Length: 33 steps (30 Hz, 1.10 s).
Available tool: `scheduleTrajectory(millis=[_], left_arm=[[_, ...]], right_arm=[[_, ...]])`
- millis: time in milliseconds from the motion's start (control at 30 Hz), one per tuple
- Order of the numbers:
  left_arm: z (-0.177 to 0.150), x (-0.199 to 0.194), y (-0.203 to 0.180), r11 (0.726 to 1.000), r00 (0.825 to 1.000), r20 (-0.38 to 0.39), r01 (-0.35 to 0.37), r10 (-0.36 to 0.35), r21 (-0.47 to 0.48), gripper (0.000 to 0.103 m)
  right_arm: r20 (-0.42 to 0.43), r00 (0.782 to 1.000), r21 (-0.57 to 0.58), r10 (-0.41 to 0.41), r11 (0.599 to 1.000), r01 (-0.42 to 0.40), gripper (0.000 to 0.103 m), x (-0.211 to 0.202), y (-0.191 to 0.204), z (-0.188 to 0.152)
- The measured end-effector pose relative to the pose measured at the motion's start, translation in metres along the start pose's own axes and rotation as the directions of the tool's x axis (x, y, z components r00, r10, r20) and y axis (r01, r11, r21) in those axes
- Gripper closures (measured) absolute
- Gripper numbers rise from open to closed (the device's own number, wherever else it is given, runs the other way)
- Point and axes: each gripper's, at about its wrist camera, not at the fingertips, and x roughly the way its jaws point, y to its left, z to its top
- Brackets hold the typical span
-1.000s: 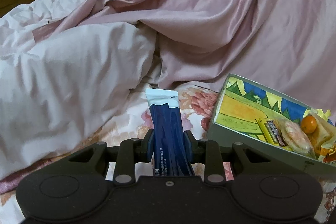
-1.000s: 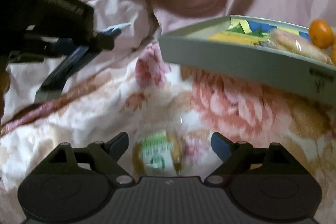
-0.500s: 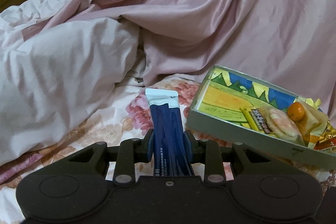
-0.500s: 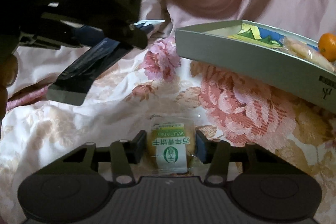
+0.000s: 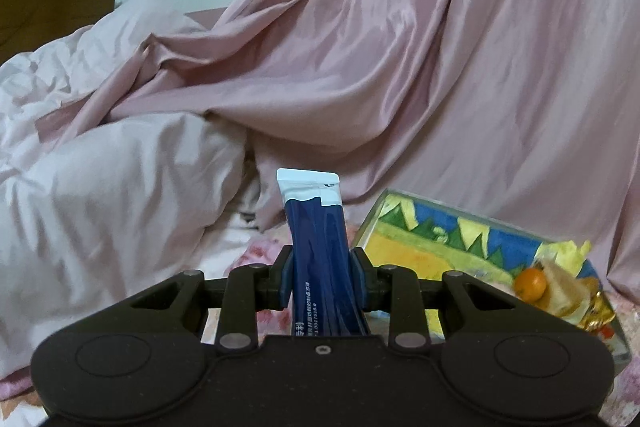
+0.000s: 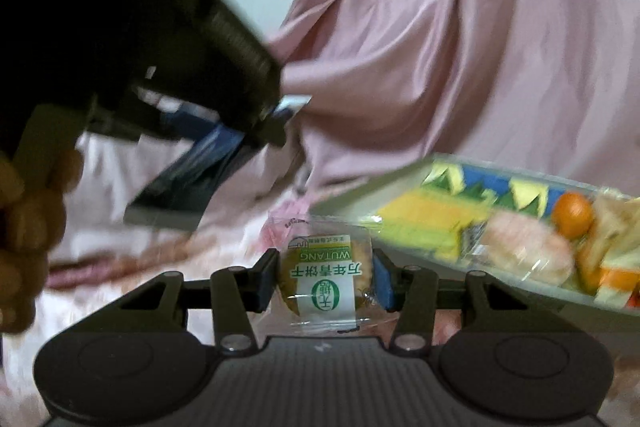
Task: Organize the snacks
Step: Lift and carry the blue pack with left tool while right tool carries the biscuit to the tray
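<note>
Left claw [image 5: 322, 277] pinching a long dark-blue foil sachet with a white sealed top [image 5: 318, 259], held upright between the blue pads above the bed. Right claw [image 6: 325, 281] clamped on a small clear-wrapped biscuit with a green-and-white label [image 6: 325, 279], pads pressing on both sides of the wrapper, lifted clear of the floral bedsheet [image 6: 140, 259]. Just right of both claws, tilted on the bed: a shallow grey cardboard box lid with a colourful yellow, green and blue printed inside [image 6: 400, 195]. Already in it: a small orange citrus fruit [image 6: 573, 215], a pink round cake in clear wrap [image 6: 528, 251], and other wrapped snacks, too blurred to name, possibly sandwich biscuits. Behind everything, a rumpled pink satin duvet [image 5: 440, 67].
</note>
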Motion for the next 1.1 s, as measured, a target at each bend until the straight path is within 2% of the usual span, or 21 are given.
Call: scheduleTrajectory(millis=[300, 533, 767, 900, 1100], left_arm=[[0.016, 0.017, -0.019, 0.999, 1.000, -0.004, 0.017, -0.017, 0.037, 0.071], [0.018, 0.042, -0.036, 0.998, 0.999, -0.022, 0.033, -0.032, 0.060, 0.071], [0.015, 0.075, -0.048, 0.996, 0.997, -0.051, 0.068, -0.066, 0.054, 0.071], [0.011, 0.094, -0.047, 0.994, 0.991, -0.080, 0.111, -0.110, 0.009, 0.071], [0.005, 0.110, -0.044, 0.993, 0.987, -0.110, 0.115, -0.116, -0.020, 0.071]], right_arm=[[0.092, 0.993, 0.127, -0.077, 0.990, 0.065, 0.050, -0.004, -0.046, 0.024], [0.150, 0.980, 0.175, -0.132, 0.979, 0.105, 0.050, -0.005, -0.073, 0.035], [0.147, 0.973, 0.202, -0.177, 0.968, 0.146, 0.050, 0.006, -0.093, 0.036], [0.137, 0.971, 0.197, -0.197, 0.966, 0.168, 0.050, 0.013, -0.103, 0.039], [0.113, 0.973, 0.163, -0.200, 0.970, 0.180, 0.049, 0.023, -0.103, 0.036]])
